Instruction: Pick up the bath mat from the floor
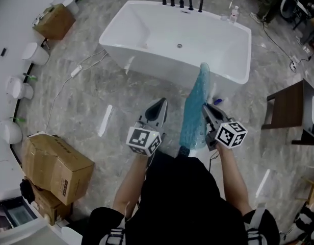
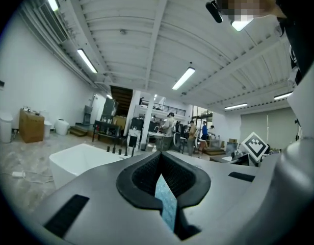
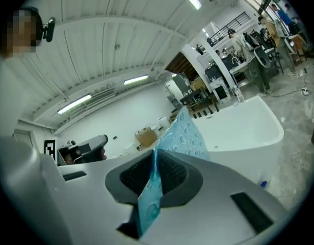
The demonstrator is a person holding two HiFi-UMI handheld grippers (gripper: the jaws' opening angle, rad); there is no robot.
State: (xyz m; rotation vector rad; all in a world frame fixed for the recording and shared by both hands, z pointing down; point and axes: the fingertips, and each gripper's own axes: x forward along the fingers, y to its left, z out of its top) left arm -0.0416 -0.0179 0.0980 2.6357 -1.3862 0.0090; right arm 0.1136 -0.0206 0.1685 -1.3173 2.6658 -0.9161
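Grey marbled floor and a white bathtub form the work area (cardboard boxes stand off to the left, well apart from the work). My right gripper is clamped on the bath mat. Its own view shows both pads pressed flat against the blue sheet, which passes through the jaws and rises beyond them. My left gripper is closed as well, with a narrow blue strip of the same mat pinched low between its pads. The mat is held up on edge between the two grippers, in front of the tub wall, its long axis running from near my body away toward the tub. The bulk of the sheet lies just beside the right gripper and to the right of the left one, so the right hand is nearer the load. The head view shows the mat's whole length and a gap between the left jaws and the sheet, but it does not show the left grip. Only the left gripper view confirms that strip. The right gripper view alone shows the raised bubble texture. I judge the pickup nearly complete; whether the mat's near end is clear of the floor cannot be determined.
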